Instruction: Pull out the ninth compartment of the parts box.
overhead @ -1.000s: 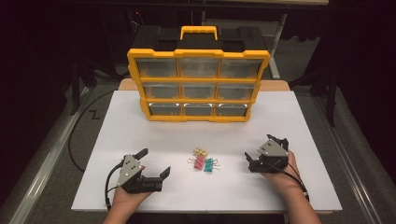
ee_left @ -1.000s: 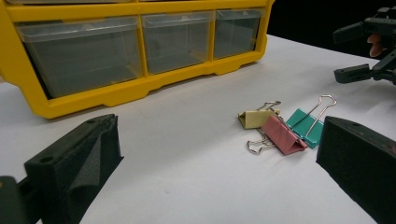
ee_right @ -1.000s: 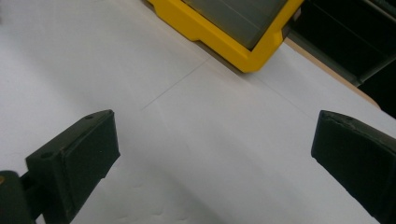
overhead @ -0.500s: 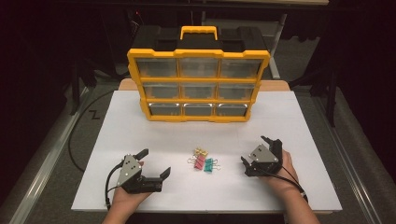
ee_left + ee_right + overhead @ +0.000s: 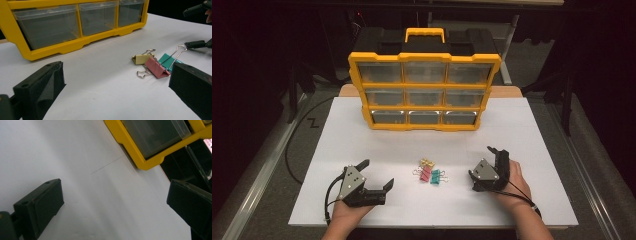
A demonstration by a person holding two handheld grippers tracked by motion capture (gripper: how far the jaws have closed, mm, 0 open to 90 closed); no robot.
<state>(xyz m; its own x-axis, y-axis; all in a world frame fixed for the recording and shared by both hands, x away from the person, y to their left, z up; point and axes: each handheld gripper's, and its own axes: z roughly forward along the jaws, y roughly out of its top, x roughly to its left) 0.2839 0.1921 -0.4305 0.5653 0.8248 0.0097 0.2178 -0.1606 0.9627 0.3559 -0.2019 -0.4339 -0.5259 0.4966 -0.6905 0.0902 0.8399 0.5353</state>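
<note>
- Both pairs of black jaws stand wide apart and hold nothing: the left gripper (image 5: 374, 175) rests low on the white table sheet (image 5: 337, 145) near its front-left part, and the right gripper (image 5: 484, 162) rests near the front-right part, tilted on its side
- Three binder clips lie bunched together on the sheet between the two grippers: a yellow clip (image 5: 141, 59) farthest back, a pink clip (image 5: 156, 67) and a teal clip (image 5: 168, 60) just in front, side by side and touching
- From the left gripper view, the clips sit ahead and toward its right-hand jaw, with bare sheet between the jaws
- One yellow drawer organiser (image 5: 424, 87) stands upright at the back of the sheet, with nine clear drawers in three rows of three, all pushed in
- Wide open sheet lies between the organiser's front edge and the clips, and to either side of the organiser
- Each gripper sits close to the sheet's front edge, with the person's hands reaching in over it
</note>
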